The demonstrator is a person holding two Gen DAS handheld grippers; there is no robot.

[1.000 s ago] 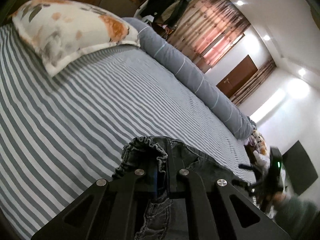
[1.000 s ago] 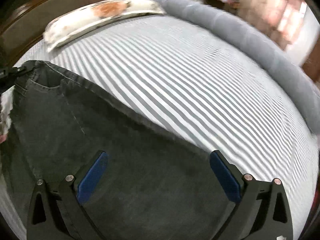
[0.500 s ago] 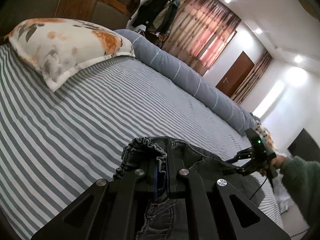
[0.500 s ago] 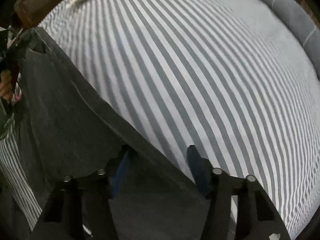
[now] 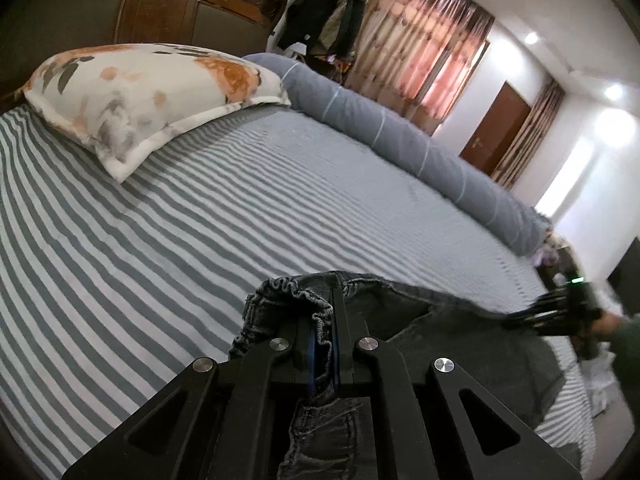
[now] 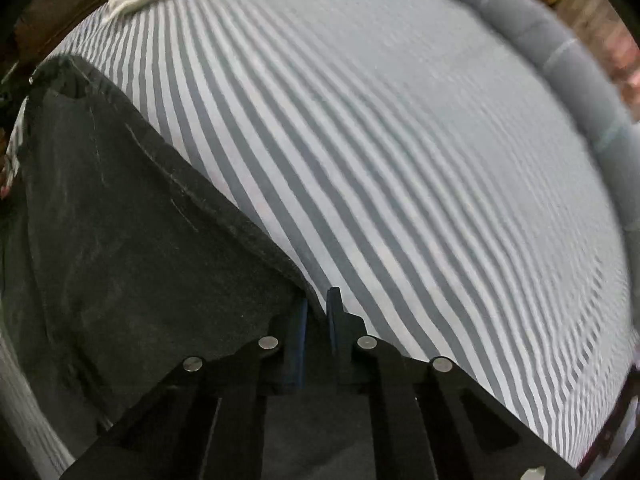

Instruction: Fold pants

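Dark denim pants [image 5: 440, 316] lie on the striped bed sheet [image 5: 160, 260]. My left gripper [image 5: 324, 320] is shut on the gathered elastic waistband, which bunches between the blue pads. In the right wrist view the pants [image 6: 140, 240] spread out to the left, and my right gripper [image 6: 317, 308] points steeply down, its jaws closing tight on their long side edge with cloth pinched between the pads. The left wrist view shows the right gripper [image 5: 520, 318] blurred at the far right, at the pants' other end, held by a hand in a green sleeve [image 5: 624, 344].
A floral pillow [image 5: 152, 88] lies at the head of the bed below a carved wooden headboard [image 5: 160, 8]. A long grey bolster [image 5: 400, 136] runs along the far side. Curtains [image 5: 420, 40], hanging clothes and a brown door [image 5: 496, 128] stand beyond the bed.
My right gripper went from wide open above the pants to shut on their side edge, shifting toward that edge. My left gripper kept its hold on the waistband and rolled slightly.
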